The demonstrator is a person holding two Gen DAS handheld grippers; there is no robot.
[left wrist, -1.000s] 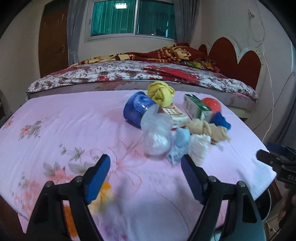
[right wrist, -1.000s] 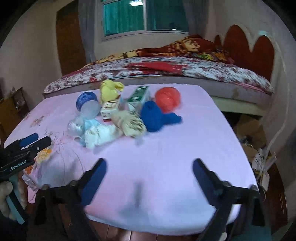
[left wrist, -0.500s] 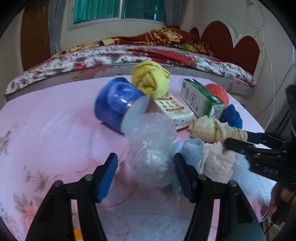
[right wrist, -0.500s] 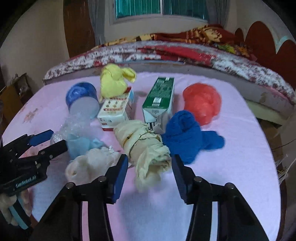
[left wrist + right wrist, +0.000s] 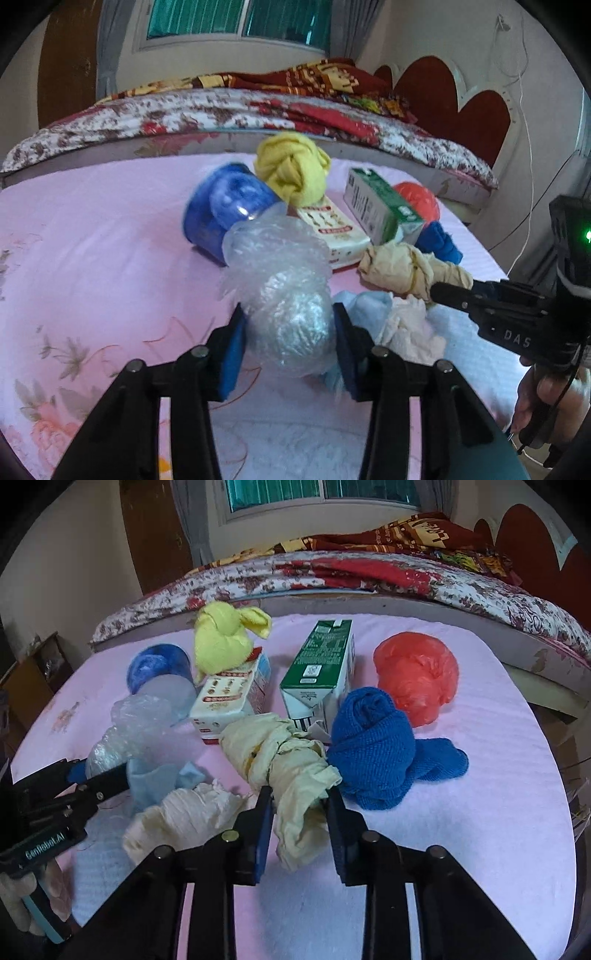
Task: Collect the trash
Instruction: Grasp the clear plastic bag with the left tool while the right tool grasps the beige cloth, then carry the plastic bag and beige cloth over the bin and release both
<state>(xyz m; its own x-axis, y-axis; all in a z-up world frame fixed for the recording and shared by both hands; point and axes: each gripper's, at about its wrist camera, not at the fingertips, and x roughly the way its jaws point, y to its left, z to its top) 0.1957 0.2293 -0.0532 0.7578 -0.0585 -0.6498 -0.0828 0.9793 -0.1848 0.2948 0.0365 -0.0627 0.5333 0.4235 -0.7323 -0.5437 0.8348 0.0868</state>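
A pile of trash lies on the pink bedsheet (image 5: 92, 258). My left gripper (image 5: 288, 325) is shut on a ball of clear bubble wrap (image 5: 291, 317), which also shows in the right wrist view (image 5: 110, 749). My right gripper (image 5: 299, 812) is shut on the near end of a knotted cream cloth bundle (image 5: 288, 771), which also shows in the left wrist view (image 5: 402, 269). A crumpled white tissue (image 5: 184, 819) and a pale blue scrap (image 5: 155, 779) lie between the two grippers.
Behind the pile lie a blue tub (image 5: 221, 210), a yellow cloth knot (image 5: 225, 642), a white carton (image 5: 232, 698), a green carton (image 5: 321, 668), a red plastic bag (image 5: 417, 675) and a blue towel (image 5: 373, 749). The bed edge drops off at right.
Both grippers moved forward into the pile. The left closed around the bubble wrap and the right closed on the cream bundle.
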